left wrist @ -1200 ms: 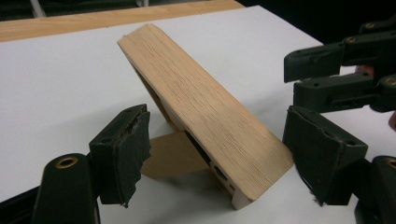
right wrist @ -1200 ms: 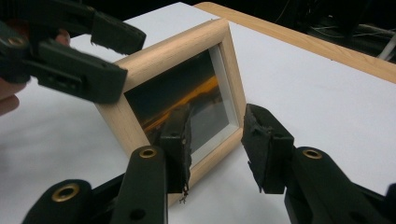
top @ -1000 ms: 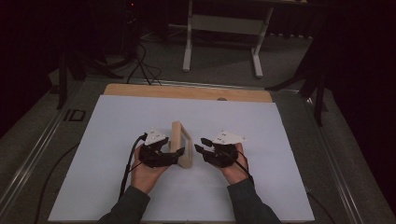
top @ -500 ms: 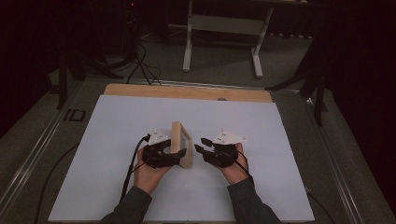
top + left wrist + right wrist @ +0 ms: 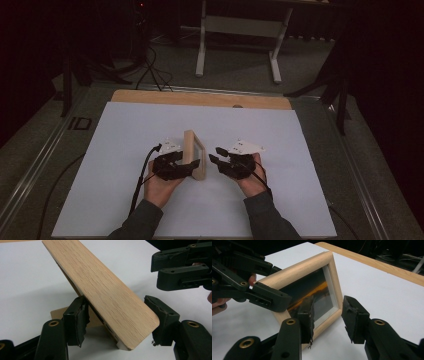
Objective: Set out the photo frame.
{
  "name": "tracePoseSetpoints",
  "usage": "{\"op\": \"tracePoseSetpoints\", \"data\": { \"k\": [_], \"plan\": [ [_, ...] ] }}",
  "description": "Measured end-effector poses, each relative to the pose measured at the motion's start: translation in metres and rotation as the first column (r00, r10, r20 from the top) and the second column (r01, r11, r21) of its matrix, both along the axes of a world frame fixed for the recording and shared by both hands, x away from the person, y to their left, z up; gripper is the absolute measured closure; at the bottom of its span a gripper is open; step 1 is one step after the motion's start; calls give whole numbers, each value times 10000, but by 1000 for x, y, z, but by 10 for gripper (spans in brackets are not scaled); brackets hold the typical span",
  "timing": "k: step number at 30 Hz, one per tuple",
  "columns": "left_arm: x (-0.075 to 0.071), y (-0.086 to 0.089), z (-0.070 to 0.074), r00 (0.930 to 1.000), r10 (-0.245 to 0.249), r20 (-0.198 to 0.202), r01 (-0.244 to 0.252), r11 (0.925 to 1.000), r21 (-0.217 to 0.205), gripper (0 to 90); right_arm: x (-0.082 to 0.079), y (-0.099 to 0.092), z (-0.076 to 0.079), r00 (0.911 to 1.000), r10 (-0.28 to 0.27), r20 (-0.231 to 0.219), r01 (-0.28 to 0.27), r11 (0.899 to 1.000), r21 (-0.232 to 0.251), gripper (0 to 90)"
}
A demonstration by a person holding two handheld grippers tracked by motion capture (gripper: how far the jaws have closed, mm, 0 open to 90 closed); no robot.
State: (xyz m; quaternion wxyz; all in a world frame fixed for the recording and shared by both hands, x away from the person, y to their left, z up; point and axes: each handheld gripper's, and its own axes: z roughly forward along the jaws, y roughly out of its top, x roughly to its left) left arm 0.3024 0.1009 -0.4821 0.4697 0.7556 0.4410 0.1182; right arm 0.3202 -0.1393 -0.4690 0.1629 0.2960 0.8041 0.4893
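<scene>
Wooden picture frame, light in colour with a glass front, stood on its edge near the middle of the big white sheet that covered the table. Behind the sheet you could see a strip of the pale wooden tabletop.

You held your two black grippers on either side of the frame. Your left gripper reached around the near end of the frame. In the left gripper view, the frame leaned between its two jaws. One pad sat against the back of the frame. The other pad stood just beside the wooden edge, and you could not tell if it touched. These jaws had just been closing in on the frame.

Your right gripper waited just beside the glass side, not touching. In the right gripper view, its jaws stood apart with nothing between them, and the frame was just in front.
</scene>
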Motion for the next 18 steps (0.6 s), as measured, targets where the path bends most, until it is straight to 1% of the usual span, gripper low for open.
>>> {"op": "tracePoseSetpoints", "data": {
  "k": [12,18],
  "plan": [
    [0,0,1,10000,-4,-36,4,10000,61,396,0,-1,1,10000,-27,-8,27,10000,27,615],
    [-1,1,2,10000,64,1,-64,9999,118,419,-1,-2,3,10000,-70,53,69,10000,72,614]
  ]
}}
